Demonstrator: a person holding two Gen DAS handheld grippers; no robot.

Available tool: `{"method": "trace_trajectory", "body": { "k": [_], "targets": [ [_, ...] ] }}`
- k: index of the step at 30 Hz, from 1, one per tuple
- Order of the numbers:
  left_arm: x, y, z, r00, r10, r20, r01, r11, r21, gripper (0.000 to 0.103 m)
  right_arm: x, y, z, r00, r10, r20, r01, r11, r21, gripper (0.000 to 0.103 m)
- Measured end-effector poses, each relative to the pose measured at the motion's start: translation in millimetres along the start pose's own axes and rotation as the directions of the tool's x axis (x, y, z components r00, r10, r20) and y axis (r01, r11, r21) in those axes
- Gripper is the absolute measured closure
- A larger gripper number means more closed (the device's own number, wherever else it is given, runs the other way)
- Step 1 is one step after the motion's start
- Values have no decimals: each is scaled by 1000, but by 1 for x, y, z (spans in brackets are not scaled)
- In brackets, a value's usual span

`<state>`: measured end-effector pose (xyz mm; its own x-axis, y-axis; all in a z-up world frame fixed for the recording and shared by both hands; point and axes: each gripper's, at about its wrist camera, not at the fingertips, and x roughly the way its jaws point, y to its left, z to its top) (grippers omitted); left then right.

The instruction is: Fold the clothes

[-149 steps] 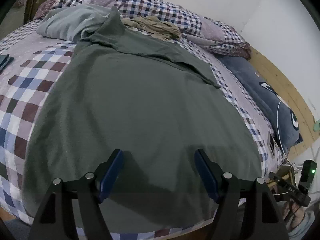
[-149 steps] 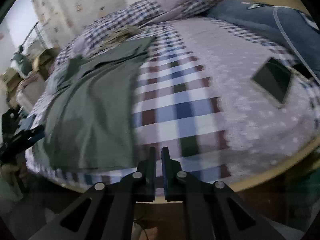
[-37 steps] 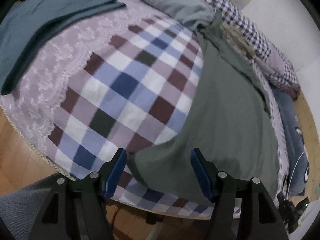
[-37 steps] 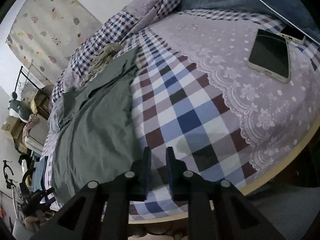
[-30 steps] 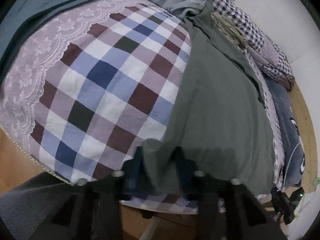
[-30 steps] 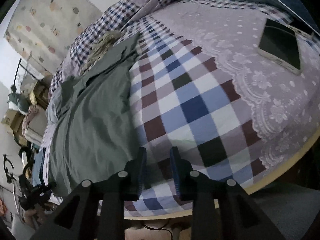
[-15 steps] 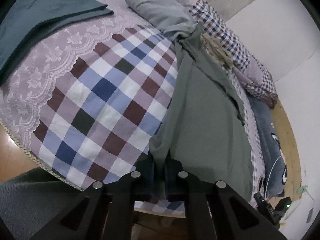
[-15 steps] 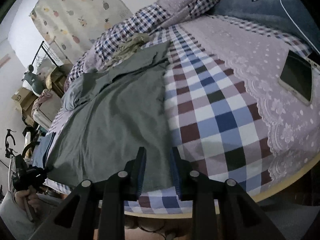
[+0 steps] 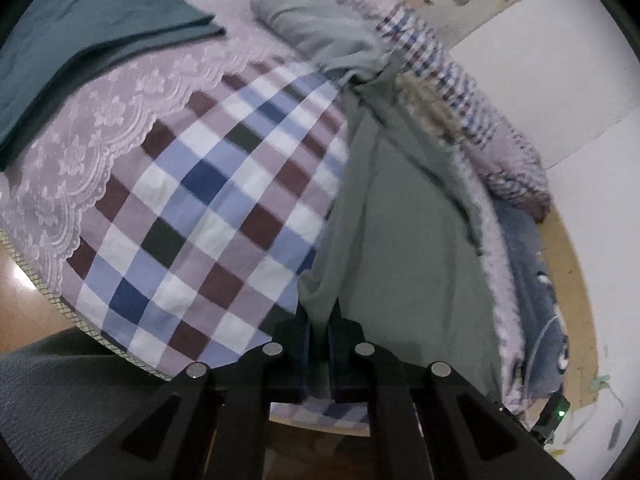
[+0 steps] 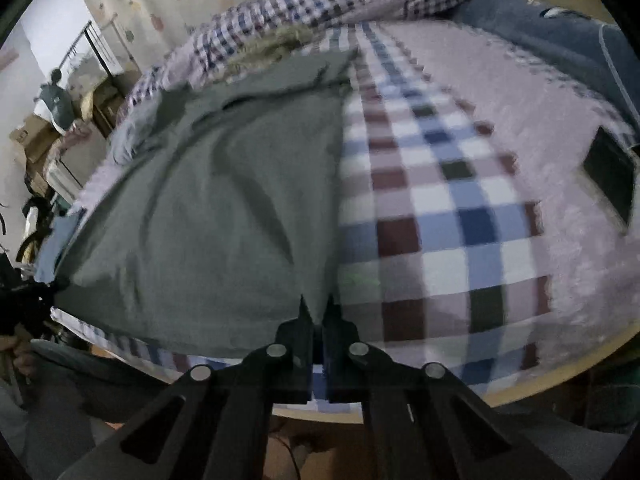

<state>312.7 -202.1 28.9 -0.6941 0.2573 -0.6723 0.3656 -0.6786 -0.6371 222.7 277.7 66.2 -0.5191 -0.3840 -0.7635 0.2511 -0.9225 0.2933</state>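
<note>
A dark green garment point(image 9: 404, 216) lies spread lengthwise on the checked bedspread point(image 9: 208, 184). My left gripper point(image 9: 319, 320) is shut on the garment's near left bottom corner, and the cloth bunches up between the jaws. In the right wrist view the same green garment point(image 10: 224, 200) fills the left half, and my right gripper point(image 10: 317, 312) is shut on its near right bottom corner. The hem stretches between the two grippers. The left gripper shows small at the far left of the right wrist view.
A folded teal cloth point(image 9: 80, 40) lies at the bed's far left. A grey garment point(image 9: 320, 36) and a beige one point(image 9: 428, 100) are heaped by the checked pillows. A phone point(image 10: 610, 170) lies at the right on the lace border. A blue pillow point(image 9: 532, 280) lies along the wooden edge.
Both grippers have closed on the green garment's bottom corners: the left shut about a second ago, the right within the last half second. The hem is now lifted and pulled taut.
</note>
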Motion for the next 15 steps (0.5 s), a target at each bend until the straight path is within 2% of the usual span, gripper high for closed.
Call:
{"method": "trace_trajectory", "body": {
  "k": [2, 5, 7, 9, 13, 15],
  "targets": [
    [-17, -3, -3, 998, -50, 29, 50, 999, -8, 99, -24, 2, 0, 999, 12, 33, -12, 1000, 1, 103],
    [-38, -2, -9, 996, -63, 69, 65, 998, -23, 99, -46, 1, -1, 999, 16, 43, -16, 1000, 7, 103],
    [-29, 6, -15, 1000, 3, 6, -3, 998, -62, 99, -46, -3, -4, 1000, 3, 16, -4, 1000, 19, 103],
    [-16, 9, -17, 996, 73, -59, -77, 995, -71, 99, -37, -6, -5, 999, -29, -30, 30, 999, 24, 103],
    [-9, 10, -20, 980, 174, -97, -180, 982, -61, 96, -22, 8, -9, 987, -138, -88, 132, 989, -71, 102],
    [-8, 15, -21, 973, 198, -116, -208, 975, -78, 96, -17, 8, -11, 978, -178, -108, 169, 981, -92, 101]
  ]
}}
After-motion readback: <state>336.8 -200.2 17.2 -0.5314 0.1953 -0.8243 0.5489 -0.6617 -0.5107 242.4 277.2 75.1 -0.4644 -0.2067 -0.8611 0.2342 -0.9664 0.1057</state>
